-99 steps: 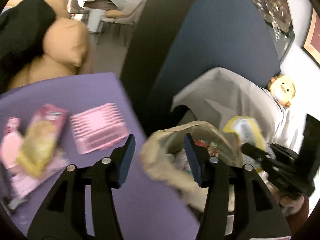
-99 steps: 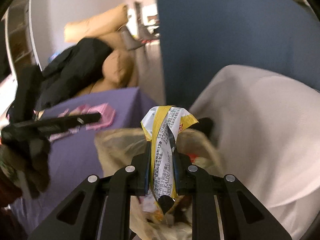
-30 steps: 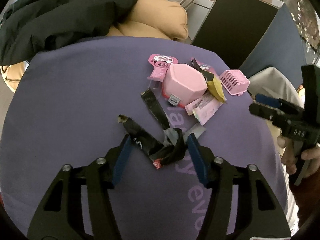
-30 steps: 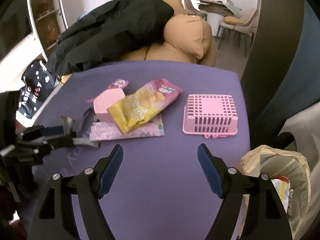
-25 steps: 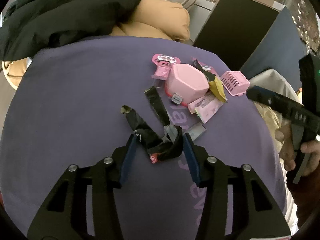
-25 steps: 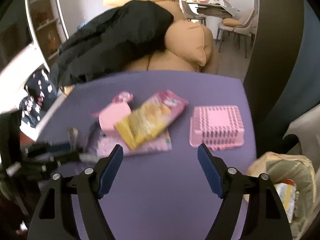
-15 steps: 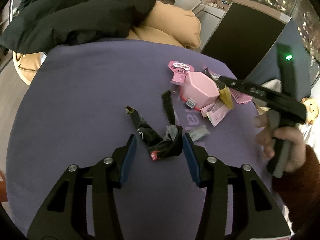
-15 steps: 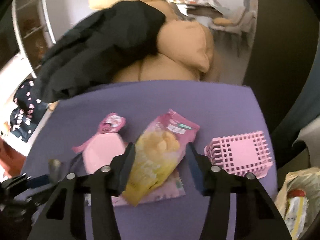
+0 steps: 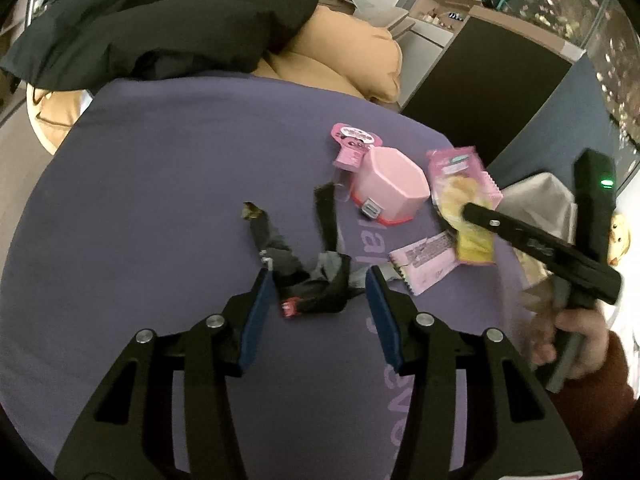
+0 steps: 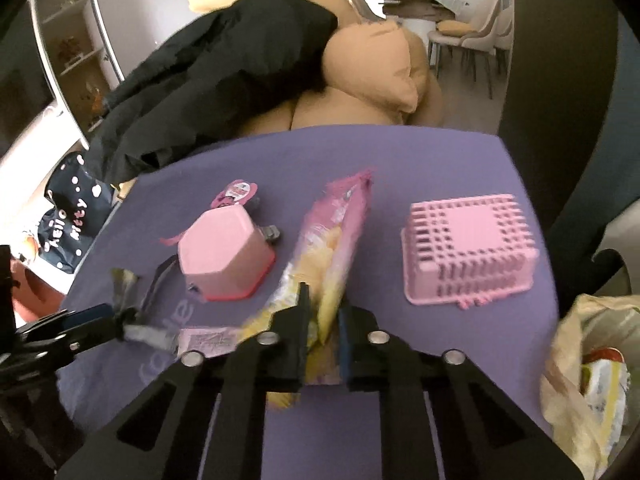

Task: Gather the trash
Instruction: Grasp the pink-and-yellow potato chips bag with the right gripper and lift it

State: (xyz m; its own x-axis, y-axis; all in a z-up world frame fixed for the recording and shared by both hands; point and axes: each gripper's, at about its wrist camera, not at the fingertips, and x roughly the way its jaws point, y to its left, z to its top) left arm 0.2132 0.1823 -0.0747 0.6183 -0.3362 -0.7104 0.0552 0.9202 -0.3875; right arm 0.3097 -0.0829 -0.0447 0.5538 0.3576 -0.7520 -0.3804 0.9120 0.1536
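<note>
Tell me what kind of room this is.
Most likely a home living room: a tan sofa heaped with a black coat sits behind the purple table, and dining chairs stand at a table further back.

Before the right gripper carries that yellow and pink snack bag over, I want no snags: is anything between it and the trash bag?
Nothing visible blocks it. The right gripper is closed on the snack bag. The trash bag hangs open off the table's right edge. The pink basket sits farther back, off the direct line.
</note>
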